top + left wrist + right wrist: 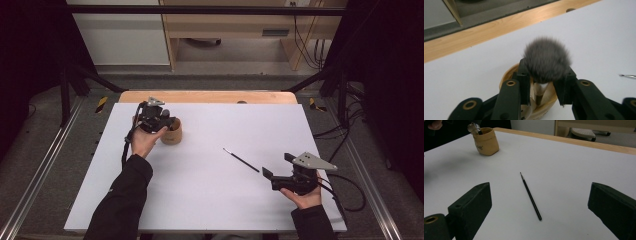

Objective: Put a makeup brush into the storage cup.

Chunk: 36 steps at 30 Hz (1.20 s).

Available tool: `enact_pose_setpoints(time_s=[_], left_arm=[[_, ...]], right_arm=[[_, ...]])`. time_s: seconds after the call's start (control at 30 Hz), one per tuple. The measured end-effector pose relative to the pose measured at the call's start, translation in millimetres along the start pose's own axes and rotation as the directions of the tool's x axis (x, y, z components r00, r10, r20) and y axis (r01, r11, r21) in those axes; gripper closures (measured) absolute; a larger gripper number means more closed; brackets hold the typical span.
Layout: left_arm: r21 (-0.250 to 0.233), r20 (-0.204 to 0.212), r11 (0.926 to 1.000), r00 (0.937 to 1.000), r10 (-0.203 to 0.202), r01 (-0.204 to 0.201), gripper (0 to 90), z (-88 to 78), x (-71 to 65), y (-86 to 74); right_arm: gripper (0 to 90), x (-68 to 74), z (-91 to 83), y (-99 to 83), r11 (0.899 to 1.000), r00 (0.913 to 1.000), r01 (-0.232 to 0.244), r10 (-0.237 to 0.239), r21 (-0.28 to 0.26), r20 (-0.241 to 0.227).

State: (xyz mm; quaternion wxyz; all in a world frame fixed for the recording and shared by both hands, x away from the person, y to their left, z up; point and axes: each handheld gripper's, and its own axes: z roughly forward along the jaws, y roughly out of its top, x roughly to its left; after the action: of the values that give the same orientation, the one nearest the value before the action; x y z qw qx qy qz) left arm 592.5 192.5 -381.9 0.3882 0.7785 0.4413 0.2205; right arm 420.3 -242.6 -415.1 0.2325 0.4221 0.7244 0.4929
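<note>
A tan cup [172,134] stands on the white sheet at the back left. A fluffy grey makeup brush [546,57] stands head-up in the cup [506,75], its pale ferrule between the jaws of my left gripper [546,68]. Those jaws flank the ferrule with a small gap on each side, so the left gripper [167,120] is open. A thin black liner brush [241,160] lies flat on the sheet right of centre. My right gripper [278,165] hovers just behind it, open wide and holding nothing. In the right gripper view the thin brush [530,195] lies ahead between the jaws, and the cup [486,143] stands far off.
The white sheet [200,200] covers a wooden table whose far edge [207,96] shows bare wood. Black frame rails run along both sides. A cable [350,195] trails from the right gripper near the sheet's right edge.
</note>
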Motion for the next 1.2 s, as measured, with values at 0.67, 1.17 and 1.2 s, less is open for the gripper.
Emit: enact_pose_setpoints(time_s=[0.67, 1.17, 1.2], left_arm=[[-0.177, 0.030, 0.9842, 0.9995, -0.006, 0.011, 36.9, -51.7, 0.9, 7.5], [-0.260, 0.088, 0.9655, 0.9958, 0.025, -0.001, 26.3, -93.1, -10.2, -11.7], [-0.266, 0.091, 0.9641, 0.9955, 0.024, 0.001, 25.7, -95.5, -11.0, -14.6]], right_arm=[[5.7, -0.1, -0.9, 0.6, 1.000, 1.0000, -0.004, 0.004, -0.005, 0.001], [5.4, -1.3, -4.7, 2.6, 1.000, 1.0000, -0.008, 0.008, -0.020, -0.001], [5.4, -1.3, -4.9, 2.7, 1.000, 1.0000, -0.008, 0.008, -0.021, -0.001]])
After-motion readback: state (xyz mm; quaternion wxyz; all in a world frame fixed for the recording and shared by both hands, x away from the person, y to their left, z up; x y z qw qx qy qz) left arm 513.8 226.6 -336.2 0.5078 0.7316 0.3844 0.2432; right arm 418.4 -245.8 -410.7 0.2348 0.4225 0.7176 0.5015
